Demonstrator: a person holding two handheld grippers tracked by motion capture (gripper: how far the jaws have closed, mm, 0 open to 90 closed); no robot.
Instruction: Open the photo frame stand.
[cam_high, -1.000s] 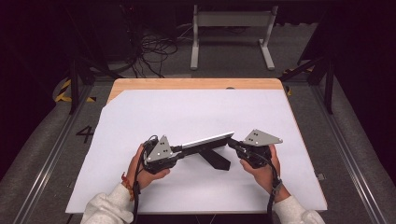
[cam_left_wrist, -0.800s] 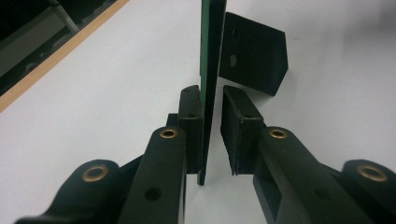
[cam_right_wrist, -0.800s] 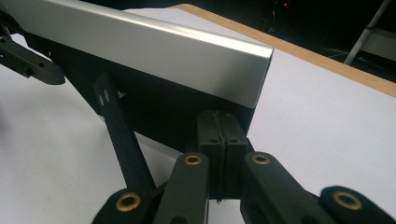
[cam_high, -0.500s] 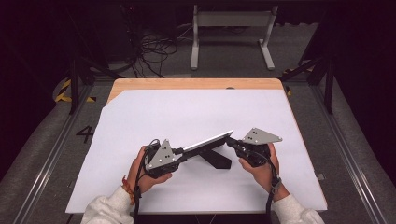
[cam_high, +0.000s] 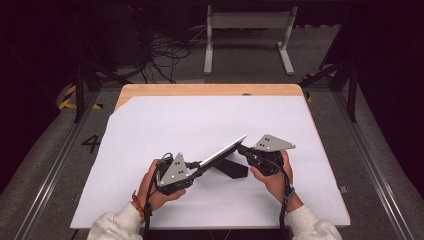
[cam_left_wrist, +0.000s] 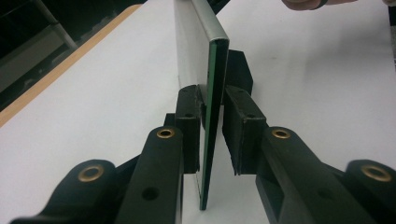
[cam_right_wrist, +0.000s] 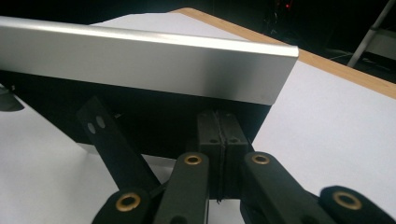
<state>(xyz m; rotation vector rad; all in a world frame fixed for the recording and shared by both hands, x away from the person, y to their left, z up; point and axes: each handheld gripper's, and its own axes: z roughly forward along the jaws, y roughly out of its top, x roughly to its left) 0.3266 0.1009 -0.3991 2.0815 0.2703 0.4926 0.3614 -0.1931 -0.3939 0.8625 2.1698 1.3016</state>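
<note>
I have the panel (cam_high: 225, 149) up off the white tabletop (cam_high: 200, 110), tilted, low end toward my left hand and high end toward my right. My left gripper (cam_high: 200, 164) has it by the lower edge. In the left gripper view the thin green-edged slab (cam_left_wrist: 212, 70) stands on end between my fingers (cam_left_wrist: 189, 116), and both pads sit against its faces, so I read that as a clamp on the panel.

My right gripper (cam_high: 242, 148) is at the other end, behind the panel. In the right gripper view its fingers (cam_right_wrist: 208, 130) are pressed together with nothing between them. Their tips sit near the dark back below the silver band (cam_right_wrist: 140, 60), and I cannot tell whether they touch it. The black stand (cam_right_wrist: 107, 140) slants down just beside them, and from above it (cam_high: 232, 169) lies under the raised panel.

I judge this to be the stand-setting step: my left steadies the panel while my right works at the back. Next I need to bring the closed tips sideways onto the strut and push it gently, holding the left clamp firm so the slab does not twist or slip out edgewise.
</note>
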